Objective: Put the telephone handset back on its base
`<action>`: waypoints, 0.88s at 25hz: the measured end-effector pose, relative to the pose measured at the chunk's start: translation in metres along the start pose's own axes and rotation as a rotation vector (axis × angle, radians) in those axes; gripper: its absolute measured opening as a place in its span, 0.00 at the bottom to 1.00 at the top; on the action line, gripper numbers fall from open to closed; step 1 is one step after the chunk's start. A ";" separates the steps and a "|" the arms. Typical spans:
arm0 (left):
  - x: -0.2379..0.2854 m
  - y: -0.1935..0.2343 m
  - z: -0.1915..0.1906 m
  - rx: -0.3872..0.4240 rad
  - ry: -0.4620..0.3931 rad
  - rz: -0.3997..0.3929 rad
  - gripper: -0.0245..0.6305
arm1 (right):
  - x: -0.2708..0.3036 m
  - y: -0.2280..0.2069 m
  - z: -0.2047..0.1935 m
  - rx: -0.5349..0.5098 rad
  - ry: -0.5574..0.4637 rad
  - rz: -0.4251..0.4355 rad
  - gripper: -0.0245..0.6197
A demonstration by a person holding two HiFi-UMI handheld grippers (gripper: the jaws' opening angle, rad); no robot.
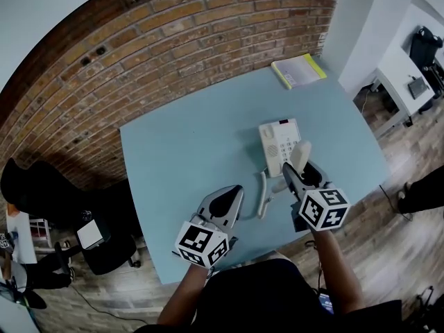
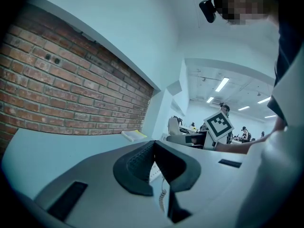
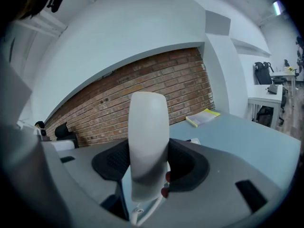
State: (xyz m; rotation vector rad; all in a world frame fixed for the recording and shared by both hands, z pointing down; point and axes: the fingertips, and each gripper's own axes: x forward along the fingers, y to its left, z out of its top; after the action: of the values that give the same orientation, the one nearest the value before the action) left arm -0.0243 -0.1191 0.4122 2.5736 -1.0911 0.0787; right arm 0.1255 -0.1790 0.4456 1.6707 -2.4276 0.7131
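Your right gripper [image 1: 300, 174] has the handset [image 1: 300, 154]. In the right gripper view its jaws are clamped on the handset [image 3: 148, 132] from both sides. The handset stands roughly upright between the pads, and its far end pokes out well past the tips.

From the head view, the handset sits at the near right corner of the base [image 1: 277, 144], over its right edge. I honestly can't tell from that angle if it's touching the base or just above it. The base lies flat on the table [image 1: 173, 165] with its keypad facing up.

The cord [image 1: 262, 194] runs from the near left side of the base back toward you, lying on the table. You can also spot a bit of the coil [image 2: 163, 198] under the jaws in the left gripper view.

Your left gripper [image 1: 227, 201] is on the near left of the base, clear of it, with the cord between the two. Its jaws are pressed together tip to tip with nothing in them, which the left gripper view [image 2: 153, 148] shows plainly.

A book [image 1: 298, 70] lies on the far side of the base near the table's far edge, well apart from the phone. The brick wall [image 1: 139, 54] runs behind that.
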 end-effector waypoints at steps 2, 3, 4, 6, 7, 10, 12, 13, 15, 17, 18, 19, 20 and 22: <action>0.002 0.003 0.000 -0.004 0.002 0.003 0.05 | 0.007 -0.003 -0.003 0.000 0.013 0.002 0.39; 0.004 0.004 -0.001 -0.004 0.004 0.001 0.05 | 0.011 -0.004 -0.004 -0.001 0.019 0.002 0.39; 0.006 0.005 -0.001 -0.004 0.006 -0.001 0.05 | 0.014 -0.005 -0.005 -0.003 0.025 0.002 0.39; 0.008 0.006 -0.002 -0.005 0.010 -0.003 0.05 | 0.020 -0.008 -0.008 -0.011 0.038 0.001 0.39; 0.010 0.006 -0.003 -0.007 0.012 -0.003 0.05 | 0.022 -0.009 -0.009 -0.015 0.045 0.000 0.39; 0.012 0.007 -0.005 -0.010 0.020 -0.001 0.05 | 0.029 -0.014 -0.012 -0.017 0.064 -0.004 0.39; 0.014 0.009 -0.007 -0.014 0.025 0.001 0.05 | 0.034 -0.016 -0.014 -0.016 0.076 -0.007 0.39; 0.015 0.010 -0.008 -0.015 0.027 0.003 0.05 | 0.036 -0.018 -0.015 -0.015 0.082 -0.007 0.39; 0.017 0.012 -0.009 -0.018 0.030 0.008 0.05 | 0.041 -0.021 -0.017 -0.016 0.093 -0.005 0.39; 0.020 0.015 -0.009 -0.021 0.033 0.011 0.05 | 0.046 -0.023 -0.019 -0.018 0.102 -0.003 0.39; 0.020 0.016 -0.010 -0.023 0.034 0.013 0.05 | 0.049 -0.024 -0.020 -0.019 0.107 -0.003 0.39; 0.021 0.017 -0.010 -0.025 0.035 0.014 0.05 | 0.051 -0.025 -0.022 -0.021 0.113 -0.003 0.39; 0.022 0.017 -0.010 -0.028 0.036 0.014 0.05 | 0.054 -0.026 -0.023 -0.022 0.119 -0.005 0.39; 0.024 0.018 -0.011 -0.031 0.040 0.014 0.05 | 0.059 -0.029 -0.025 -0.021 0.128 -0.008 0.39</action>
State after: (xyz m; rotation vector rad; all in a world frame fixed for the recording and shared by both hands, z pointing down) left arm -0.0196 -0.1435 0.4316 2.5258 -1.0875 0.1156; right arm 0.1248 -0.2265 0.4971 1.5747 -2.3319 0.7656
